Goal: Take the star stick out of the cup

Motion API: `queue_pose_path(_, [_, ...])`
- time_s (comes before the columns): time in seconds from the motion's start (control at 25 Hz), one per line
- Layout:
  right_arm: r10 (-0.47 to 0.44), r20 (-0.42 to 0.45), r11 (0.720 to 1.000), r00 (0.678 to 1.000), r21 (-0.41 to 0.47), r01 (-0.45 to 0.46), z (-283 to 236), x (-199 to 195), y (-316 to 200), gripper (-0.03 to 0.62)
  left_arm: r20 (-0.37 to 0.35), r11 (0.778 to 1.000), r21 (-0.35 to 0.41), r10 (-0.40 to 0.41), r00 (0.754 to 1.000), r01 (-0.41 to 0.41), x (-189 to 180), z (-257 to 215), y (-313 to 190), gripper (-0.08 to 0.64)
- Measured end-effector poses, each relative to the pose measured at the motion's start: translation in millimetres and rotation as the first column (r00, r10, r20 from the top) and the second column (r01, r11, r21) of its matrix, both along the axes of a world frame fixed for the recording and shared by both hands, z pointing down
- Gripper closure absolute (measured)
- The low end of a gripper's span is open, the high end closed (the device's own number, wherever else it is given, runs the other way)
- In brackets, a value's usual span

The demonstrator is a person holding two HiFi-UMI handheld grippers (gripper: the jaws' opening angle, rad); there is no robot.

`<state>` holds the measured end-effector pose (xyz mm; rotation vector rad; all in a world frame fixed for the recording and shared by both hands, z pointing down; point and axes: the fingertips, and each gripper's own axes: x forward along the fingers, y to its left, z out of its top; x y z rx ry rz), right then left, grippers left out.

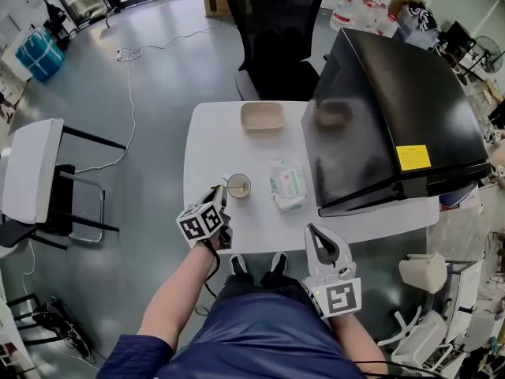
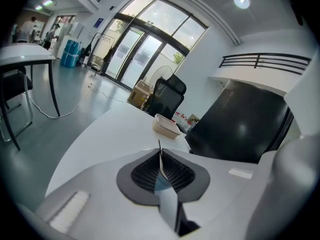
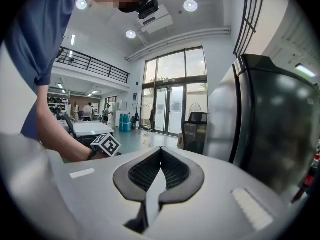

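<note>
The paper cup point(image 1: 237, 186) stands on the white table point(image 1: 213, 144) near its front edge. My left gripper point(image 1: 223, 191) has its tips right at the cup's left rim. In the left gripper view the left gripper point(image 2: 161, 156) is shut on a thin dark stick point(image 2: 159, 147) that pokes up from between the pads, with a bluish piece lower in the gap. The cup itself is hidden in that view, and the star end cannot be made out. My right gripper point(image 1: 315, 230) hangs off the table's front edge, above the person's lap. The right gripper point(image 3: 160, 152) is shut with nothing in it.
A beige tray point(image 1: 263, 117) lies at the table's far side and a pack of wipes point(image 1: 286, 185) to the right of the cup. A large black box point(image 1: 394, 117) covers the table's right half. A black chair point(image 1: 272, 30) stands behind the table.
</note>
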<state>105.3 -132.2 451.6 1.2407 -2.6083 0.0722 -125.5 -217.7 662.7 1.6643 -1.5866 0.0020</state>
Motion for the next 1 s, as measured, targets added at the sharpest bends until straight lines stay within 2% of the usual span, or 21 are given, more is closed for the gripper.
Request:
queue_pose_path(0.28, [-0.025,0.002,1.000,1.000,-0.006,0.025,2.4,-6.0,7.0,0.586,-0.005,1.000,0.012,-0.005,1.000,0.005,-0.6,-10.2,3.9,0.551])
queue_pose_path(0.68, [-0.087,0.012,0.996,0.996,0.009,0.087,-2.8,-20.5,7.9,0.586,-0.047,0.997,0.072,-0.024,0.999,0.028,-4.0,-40.1,16.0,0.551])
queue_pose_path(1.0, [-0.121,0.016,0.993,0.993,0.018,0.120,-4.6,-25.8,3.6,0.586,-0.041,0.990,0.139,-0.015,0.999,0.020,-1.3,-75.8,25.6,0.551])
